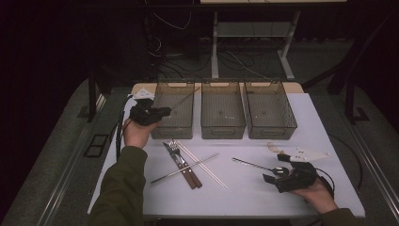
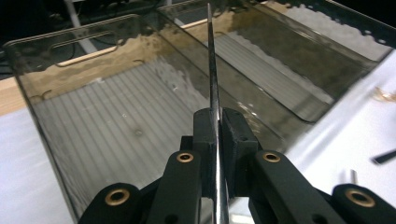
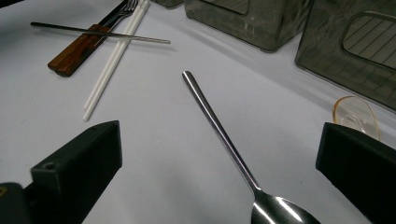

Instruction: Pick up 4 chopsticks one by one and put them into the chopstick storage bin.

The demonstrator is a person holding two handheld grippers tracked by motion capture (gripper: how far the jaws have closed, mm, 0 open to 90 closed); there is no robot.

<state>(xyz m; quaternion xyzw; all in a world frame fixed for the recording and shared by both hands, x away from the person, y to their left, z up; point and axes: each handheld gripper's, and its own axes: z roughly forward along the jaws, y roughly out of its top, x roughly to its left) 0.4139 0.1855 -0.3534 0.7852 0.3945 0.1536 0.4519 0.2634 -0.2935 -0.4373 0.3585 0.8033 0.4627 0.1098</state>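
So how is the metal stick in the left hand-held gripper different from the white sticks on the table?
The thin silver metal chopstick is clamped in the left hand-held gripper and raised over the left smoky plastic bin; the white plastic chopsticks lie flat on the white table. It is single and shiny; they are a dull pair. All are long, thin sticks.

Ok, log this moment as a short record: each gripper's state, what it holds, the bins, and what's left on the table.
left gripper: shut on metal chopstick, above the left bin
right gripper: open, jaws either side of the metal spoon, which lies on the table
bins: three clear bins in a row, nothing seen in them
on table: second metal chopstick, white chopsticks, wooden-handled fork and knife
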